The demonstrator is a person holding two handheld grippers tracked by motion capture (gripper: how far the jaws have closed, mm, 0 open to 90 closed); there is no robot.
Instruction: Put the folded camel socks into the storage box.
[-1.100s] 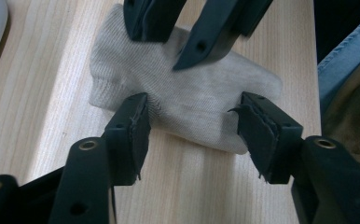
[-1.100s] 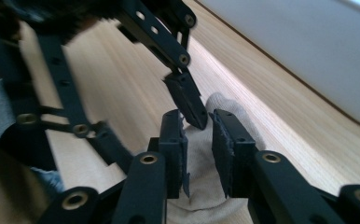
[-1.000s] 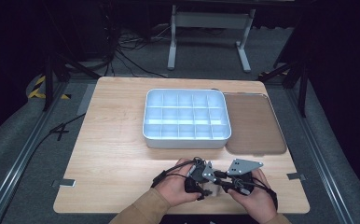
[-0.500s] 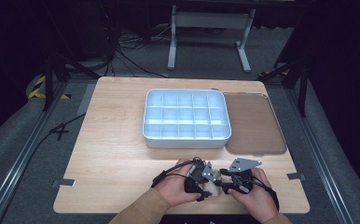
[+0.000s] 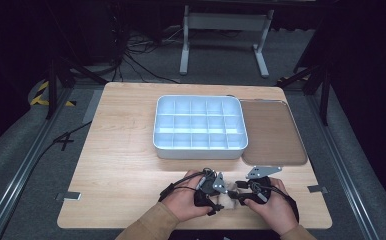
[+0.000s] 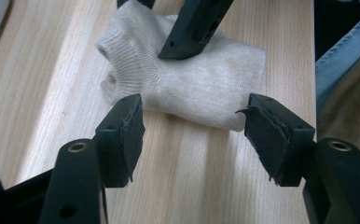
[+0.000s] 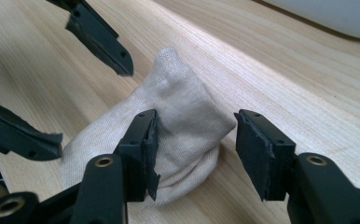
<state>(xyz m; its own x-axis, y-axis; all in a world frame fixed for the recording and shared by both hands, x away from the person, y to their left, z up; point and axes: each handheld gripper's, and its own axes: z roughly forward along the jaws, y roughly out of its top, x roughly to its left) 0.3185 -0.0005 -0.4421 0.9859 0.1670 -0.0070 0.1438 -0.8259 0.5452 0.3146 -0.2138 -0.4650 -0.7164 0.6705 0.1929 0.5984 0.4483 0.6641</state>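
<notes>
At the near edge of the wooden table (image 5: 126, 165), both grippers are working over a small folded beige sock (image 6: 201, 88), which lies flat on the bare wood between the person's two hands, well short of the containers beyond. The left gripper (image 6: 194, 135) has its jaws spread wide; in the left gripper view the sock sits just past the two pads, neither of which touches it. The right gripper (image 7: 194, 149) has just been opening its jaws: in the right gripper view the sock's rounded end lies between them, the left pad (image 7: 149, 149) close against the fabric and the other pad standing clear, so nothing is clamped. Judged from this, the step in hand is a release after folding or bundling the sock (the bundle looks compact and holds its shape unaided), with a fresh grasp yet to come. The next move probably calls for one gripper to close across the thick middle of the bundle, firmly enough that the fold does not spring loose, while the other backs away so that jaws and cables do not tangle. Farther up the table stands the white compartment organiser box (image 5: 199, 125), all of its cells appearing empty, the likely destination. Just beside it, on the person's right, lies its brownish translucent lid (image 5: 271, 130), flat on the wood.
</notes>
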